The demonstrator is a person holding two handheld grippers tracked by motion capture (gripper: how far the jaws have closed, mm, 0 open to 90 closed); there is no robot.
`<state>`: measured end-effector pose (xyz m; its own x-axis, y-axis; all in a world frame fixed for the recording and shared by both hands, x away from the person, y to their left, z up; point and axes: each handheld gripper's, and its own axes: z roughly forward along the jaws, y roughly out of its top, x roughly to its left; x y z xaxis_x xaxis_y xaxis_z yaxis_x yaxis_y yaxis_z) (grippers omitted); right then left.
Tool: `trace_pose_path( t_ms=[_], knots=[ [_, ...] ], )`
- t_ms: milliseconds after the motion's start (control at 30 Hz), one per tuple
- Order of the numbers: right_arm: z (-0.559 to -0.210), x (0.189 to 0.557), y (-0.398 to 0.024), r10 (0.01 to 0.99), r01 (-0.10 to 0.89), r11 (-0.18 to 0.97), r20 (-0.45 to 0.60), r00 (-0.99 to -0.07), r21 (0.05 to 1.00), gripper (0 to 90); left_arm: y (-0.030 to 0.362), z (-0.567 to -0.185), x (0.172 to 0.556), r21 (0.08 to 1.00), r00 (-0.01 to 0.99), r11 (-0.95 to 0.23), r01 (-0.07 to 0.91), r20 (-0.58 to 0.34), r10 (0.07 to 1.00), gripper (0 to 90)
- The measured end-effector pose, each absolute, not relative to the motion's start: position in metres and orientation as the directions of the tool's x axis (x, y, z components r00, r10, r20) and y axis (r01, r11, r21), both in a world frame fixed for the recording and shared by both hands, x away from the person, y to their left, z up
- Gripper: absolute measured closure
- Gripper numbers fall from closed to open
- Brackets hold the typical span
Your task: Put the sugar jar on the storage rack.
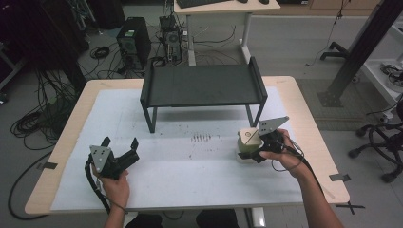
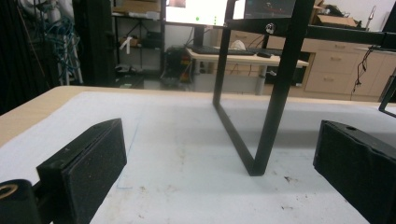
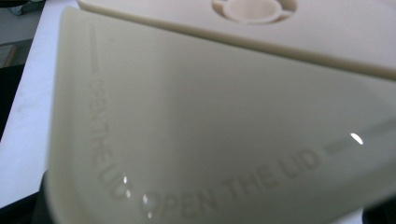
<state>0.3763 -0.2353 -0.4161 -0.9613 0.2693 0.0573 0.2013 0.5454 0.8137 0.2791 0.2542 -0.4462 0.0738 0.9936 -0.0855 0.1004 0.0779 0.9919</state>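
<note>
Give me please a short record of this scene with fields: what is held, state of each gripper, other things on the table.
held thing: cream lidded box, lid embossed OPEN THE LID
right gripper: shut on the box lid, at the right side of the table
left gripper: open, nothing between its jaws, above the white mat
other things: black shelf stand at the back of the mat
table: light wood

Left gripper (image 1: 119,142), lower left of the high view: held low in the left hand (image 1: 115,183), jaws spread wide. Right gripper (image 1: 249,151), right of centre: gripped by the right hand (image 1: 281,154), jaws drawn nearly together.
</note>
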Motion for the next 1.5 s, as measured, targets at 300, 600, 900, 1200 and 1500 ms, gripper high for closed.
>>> trace_pose_path(
  t_ms=[300,600,900,1200,1500],
  knots=[
    [-0.4161,0.3764,-0.2353,0.268,0.201,0.544,0.059,-0.962,0.814,22.2,0.2540,-0.4462,0.2791,0.992,0.074,0.075,0.101,-0.083,0.994,2.9],
    [-0.4162,0.3767,-0.2355,0.265,0.199,0.544,0.058,-0.962,0.815,22.3,0.2537,-0.4462,0.2793,0.992,0.074,0.072,0.102,-0.080,0.994,2.9],
    [-0.4159,0.3764,-0.2354,0.268,0.201,0.547,0.058,-0.962,0.813,22.3,0.2533,-0.4462,0.2793,0.992,0.075,0.070,0.103,-0.078,0.994,3.0],
    [-0.4147,0.3762,-0.2360,0.277,0.213,0.548,0.065,-0.959,0.809,22.5,0.2542,-0.4462,0.2791,0.992,0.076,0.077,0.101,-0.085,0.993,2.9],
    [-0.4138,0.3735,-0.2366,0.279,0.213,0.550,0.063,-0.958,0.808,22.6,0.2541,-0.4462,0.2791,0.992,0.075,0.077,0.101,-0.085,0.994,3.0]
  ],
)
